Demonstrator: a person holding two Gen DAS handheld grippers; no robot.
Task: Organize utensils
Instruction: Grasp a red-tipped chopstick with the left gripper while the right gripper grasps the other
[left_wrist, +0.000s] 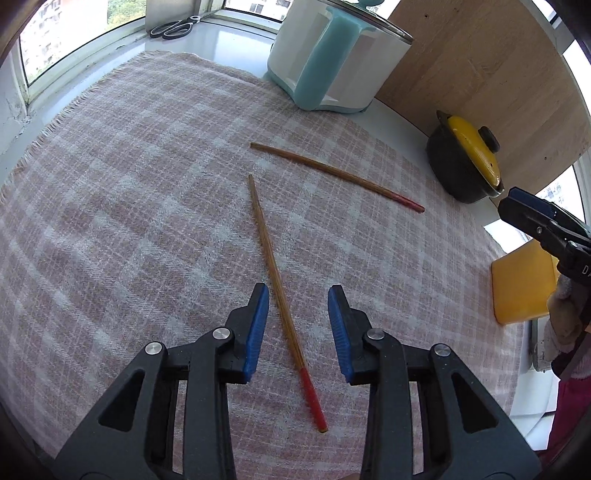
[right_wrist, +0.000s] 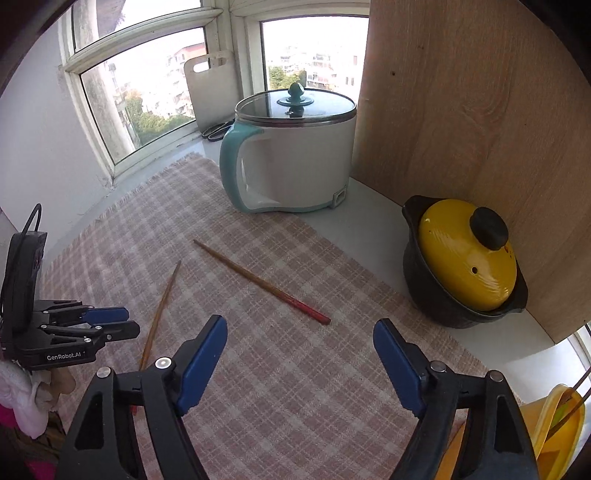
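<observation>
Where windows meet, plaid cloth (left_wrist: 147, 184), counter (right_wrist: 351, 218)

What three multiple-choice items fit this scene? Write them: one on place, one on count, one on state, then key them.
1. Where does the near chopstick lie?
A. between the left gripper's fingers
B. in the white cooker
C. on the windowsill

2. How many chopsticks lie on the checked cloth?
A. one
B. two
C. four

3. How is the black pot?
A. lidless
B. overturned
C. covered by a yellow lid

Key: 1 A, the stick runs through the open gap, touching neither pad. 2 B, the far chopstick is the only other. 3 C, the lid sits on its rim.
</observation>
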